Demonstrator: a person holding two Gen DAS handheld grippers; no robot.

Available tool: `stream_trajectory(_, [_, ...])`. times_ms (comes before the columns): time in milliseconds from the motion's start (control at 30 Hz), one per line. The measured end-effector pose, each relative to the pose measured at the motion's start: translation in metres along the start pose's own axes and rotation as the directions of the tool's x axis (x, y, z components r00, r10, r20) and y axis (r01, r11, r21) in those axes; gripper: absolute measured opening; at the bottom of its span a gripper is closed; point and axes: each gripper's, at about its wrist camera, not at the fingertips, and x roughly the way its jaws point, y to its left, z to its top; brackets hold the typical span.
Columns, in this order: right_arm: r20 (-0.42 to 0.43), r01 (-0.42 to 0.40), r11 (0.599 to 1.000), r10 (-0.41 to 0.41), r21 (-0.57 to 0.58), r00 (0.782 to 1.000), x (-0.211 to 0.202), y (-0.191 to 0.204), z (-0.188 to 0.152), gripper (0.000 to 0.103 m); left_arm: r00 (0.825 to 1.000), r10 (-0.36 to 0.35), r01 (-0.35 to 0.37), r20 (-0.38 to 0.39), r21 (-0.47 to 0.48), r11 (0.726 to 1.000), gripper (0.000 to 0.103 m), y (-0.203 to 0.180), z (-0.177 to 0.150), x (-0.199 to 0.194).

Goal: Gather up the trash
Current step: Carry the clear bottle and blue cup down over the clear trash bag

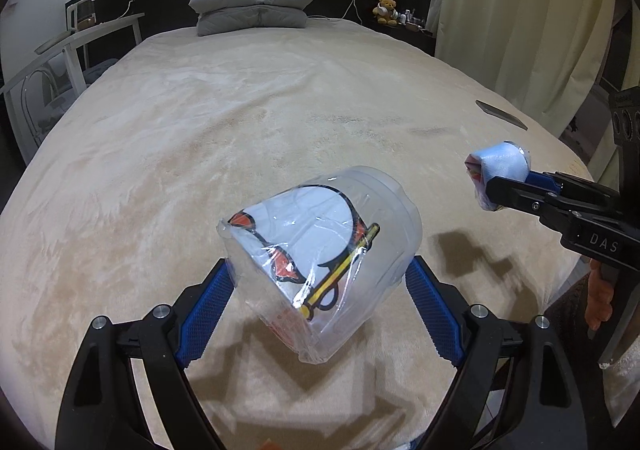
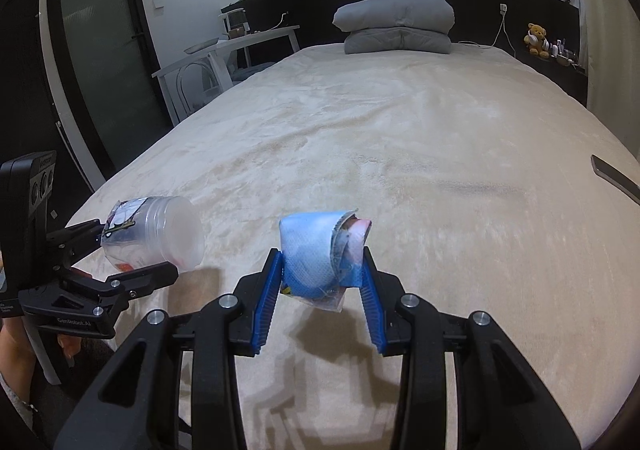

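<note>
My left gripper is shut on a clear plastic cup with a cartoon label, held tilted above the beige bed. The cup also shows in the right wrist view, with the left gripper around it. My right gripper is shut on a crumpled light-blue wrapper, held above the bed. In the left wrist view the wrapper and the right gripper are to the right of the cup, apart from it.
A dark flat object lies near the bed's right edge. Folded grey bedding sits at the headboard. A white table and chair stand to the left. Curtains hang on the right. A teddy bear sits on the shelf.
</note>
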Motion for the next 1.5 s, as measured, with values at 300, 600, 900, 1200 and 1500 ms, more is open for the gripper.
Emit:
stream_trajectory(300, [-0.026, -0.006, 0.999, 0.005, -0.04, 1.0, -0.024, 0.015, -0.043, 0.039, 1.0, -0.005, 0.004, 0.009, 0.033, 0.999, 0.086, -0.019, -0.046, -0.03])
stream_trajectory(600, [-0.048, -0.021, 0.997, 0.017, -0.071, 0.999, -0.046, 0.035, -0.082, 0.039, 1.0, -0.016, 0.016, -0.01, 0.052, 0.999, 0.086, -0.036, -0.088, -0.047])
stream_trajectory(900, [-0.081, -0.04, 0.994, 0.032, -0.103, 0.996, -0.059, 0.056, -0.111, 0.039, 0.999, -0.02, 0.021, -0.026, 0.037, 0.999, 0.086, -0.05, -0.121, -0.062])
stream_trajectory(1200, [-0.159, -0.052, 0.992, 0.034, -0.114, 0.987, -0.06, 0.072, -0.143, 0.039, 0.995, -0.046, 0.048, -0.093, 0.019, 0.999, 0.086, -0.065, -0.15, -0.06])
stream_trajectory(1500, [-0.301, -0.033, 0.991, -0.006, -0.126, 0.954, -0.044, 0.08, -0.169, 0.039, 0.97, -0.049, 0.057, -0.238, 0.026, 0.998, 0.086, -0.084, -0.18, -0.038])
